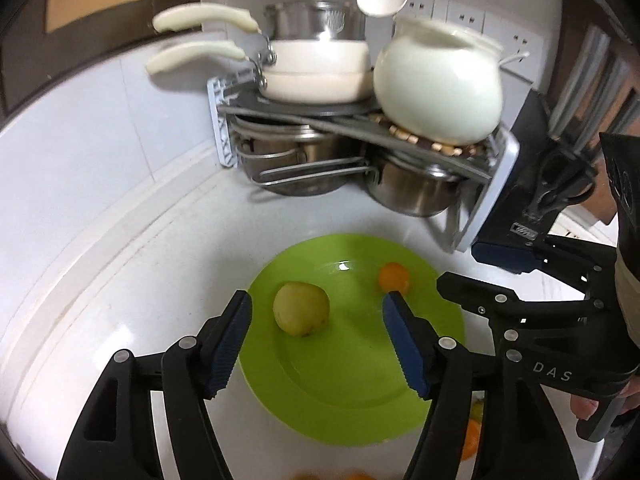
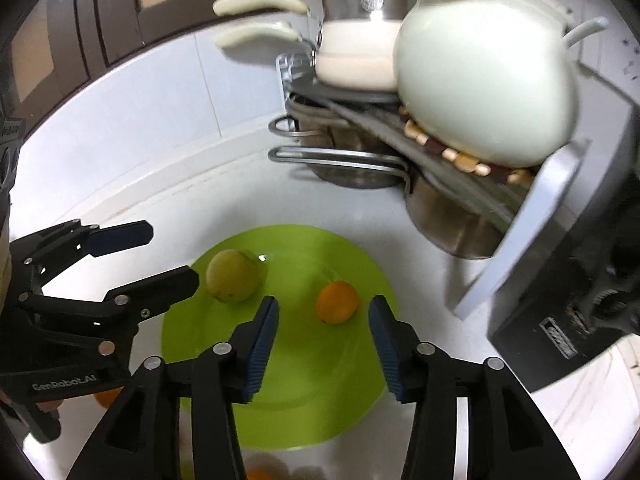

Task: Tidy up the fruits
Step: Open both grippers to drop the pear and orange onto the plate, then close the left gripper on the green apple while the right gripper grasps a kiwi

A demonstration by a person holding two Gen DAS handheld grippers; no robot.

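Green and round, the shallow plastic plate (image 1: 352,392) lies flat on the white counter (image 1: 132,280). On it, apart from each other, rest a yellow-green pear-like fruit (image 1: 301,308) at left, its long axis toward the near side, and a small round orange (image 1: 394,276) at right. Both the left gripper (image 1: 316,344) and right gripper (image 2: 323,350) stand apart, holding nothing. Beyond the plate, a grey metal rack (image 1: 496,196) bears pots and a white kettle (image 1: 438,84).

White counter (image 1: 132,264), green plate (image 1: 352,396), rack (image 1: 484,196)
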